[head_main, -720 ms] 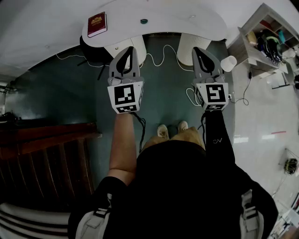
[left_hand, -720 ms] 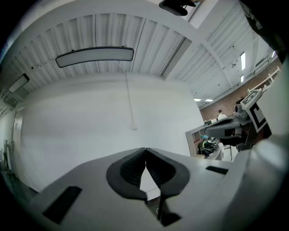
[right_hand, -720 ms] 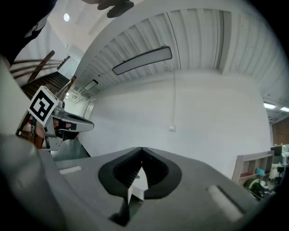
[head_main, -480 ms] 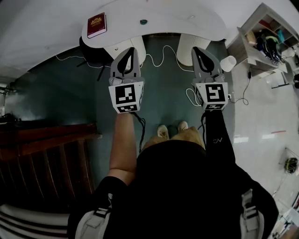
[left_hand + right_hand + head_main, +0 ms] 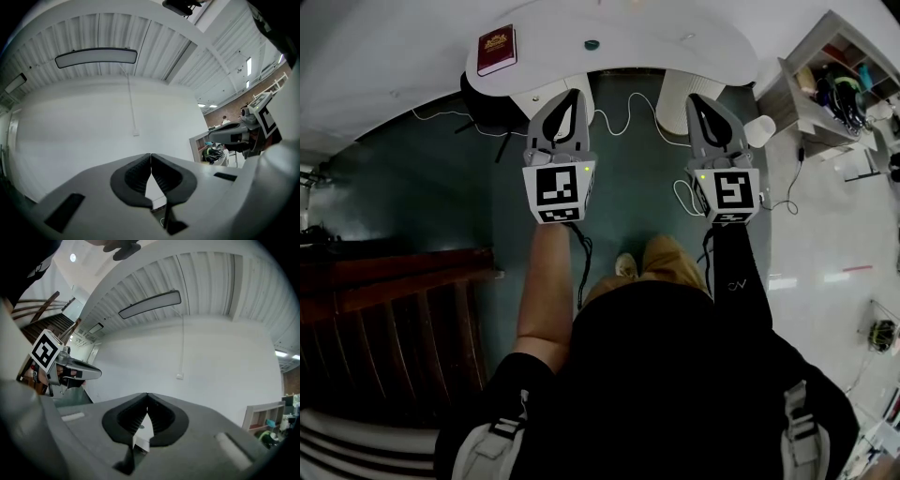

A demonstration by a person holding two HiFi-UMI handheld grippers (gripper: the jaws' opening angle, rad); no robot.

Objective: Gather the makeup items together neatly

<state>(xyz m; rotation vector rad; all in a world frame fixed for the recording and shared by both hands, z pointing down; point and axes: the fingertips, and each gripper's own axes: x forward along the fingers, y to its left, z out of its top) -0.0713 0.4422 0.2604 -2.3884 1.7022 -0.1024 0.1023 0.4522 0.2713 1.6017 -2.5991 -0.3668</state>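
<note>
I stand before a white curved table (image 5: 628,33) at the top of the head view. On it lie a dark red book (image 5: 496,49), a small dark round item (image 5: 592,43) and a tiny pale item (image 5: 687,36); what they are is too small to tell. My left gripper (image 5: 573,95) and right gripper (image 5: 695,98) are held level over the dark floor, short of the table's edge. In the left gripper view the left gripper (image 5: 151,155) has its jaws closed together with nothing between them. The right gripper (image 5: 147,395) looks the same in its own view.
An open shelf unit (image 5: 830,80) with clutter stands at the right, a white cup-like object (image 5: 759,127) beside it. A white cable (image 5: 628,111) loops over the floor near the white table legs (image 5: 551,94). Dark wooden stairs (image 5: 394,300) fill the left.
The person's leg has swung forward, now covering one shoe. Both grippers stay shut and hold almost the same place.
</note>
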